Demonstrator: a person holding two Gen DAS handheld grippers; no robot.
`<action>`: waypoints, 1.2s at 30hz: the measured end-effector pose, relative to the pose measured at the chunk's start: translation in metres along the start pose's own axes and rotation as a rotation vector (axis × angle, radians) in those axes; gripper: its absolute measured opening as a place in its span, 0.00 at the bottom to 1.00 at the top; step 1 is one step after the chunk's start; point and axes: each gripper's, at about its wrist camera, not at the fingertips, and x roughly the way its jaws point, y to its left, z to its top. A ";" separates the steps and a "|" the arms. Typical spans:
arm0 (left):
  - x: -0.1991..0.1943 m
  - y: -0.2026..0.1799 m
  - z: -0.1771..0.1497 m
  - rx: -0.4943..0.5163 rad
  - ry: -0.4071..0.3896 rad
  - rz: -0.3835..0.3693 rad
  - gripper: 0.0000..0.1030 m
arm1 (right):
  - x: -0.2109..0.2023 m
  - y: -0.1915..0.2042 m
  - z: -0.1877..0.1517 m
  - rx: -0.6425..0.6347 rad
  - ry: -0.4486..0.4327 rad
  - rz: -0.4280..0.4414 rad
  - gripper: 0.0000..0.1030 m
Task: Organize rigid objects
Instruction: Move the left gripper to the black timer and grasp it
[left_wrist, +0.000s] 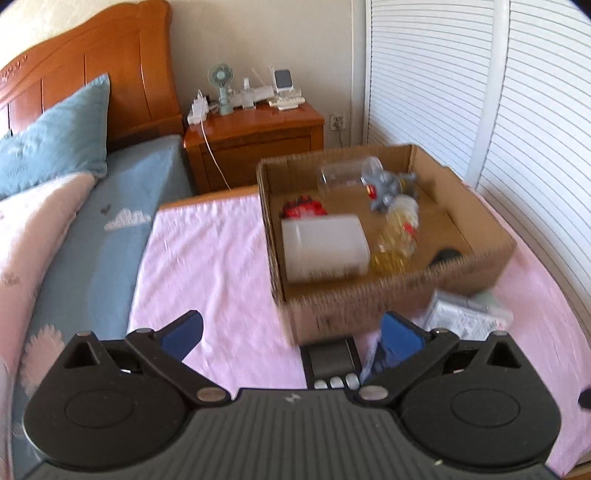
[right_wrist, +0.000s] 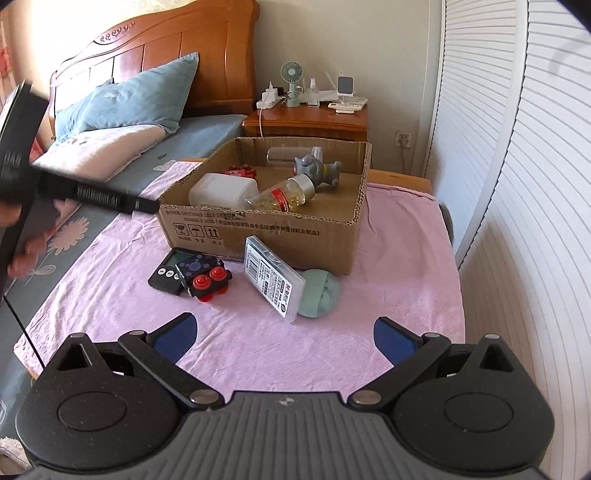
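Note:
A cardboard box (right_wrist: 258, 227) stands on the pink cloth (right_wrist: 258, 350). It holds a white plastic container (right_wrist: 221, 192), a bottle of yellow capsules (right_wrist: 284, 195), a grey toy figure (right_wrist: 317, 170), a clear jar (right_wrist: 284, 155) and a red toy (right_wrist: 242, 171). In front of the box lie a black timer (right_wrist: 166, 273), a black toy with red buttons (right_wrist: 208, 280), a clear plastic case (right_wrist: 273, 280) and a green round object (right_wrist: 321, 291). My left gripper (left_wrist: 291, 339) is open and empty near the box's (left_wrist: 351, 314) front corner, over the timer (left_wrist: 330, 360). My right gripper (right_wrist: 284, 338) is open and empty, short of the loose items.
The bed (right_wrist: 110, 221) with a blue pillow (right_wrist: 140, 99) lies to the left. A wooden nightstand (right_wrist: 310, 123) with a small fan and chargers stands behind. White slatted doors (right_wrist: 517, 184) run along the right. A hand (right_wrist: 26, 254) shows at the left edge.

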 end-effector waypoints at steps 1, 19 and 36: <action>0.001 -0.002 -0.007 -0.002 0.003 -0.002 0.99 | -0.001 0.000 -0.001 0.002 -0.003 0.002 1.00; 0.051 -0.024 -0.072 -0.055 0.086 -0.001 0.99 | 0.013 -0.003 -0.006 0.025 0.032 -0.018 1.00; 0.049 0.019 -0.091 -0.168 0.059 0.055 1.00 | 0.043 0.026 -0.002 -0.120 0.078 0.036 1.00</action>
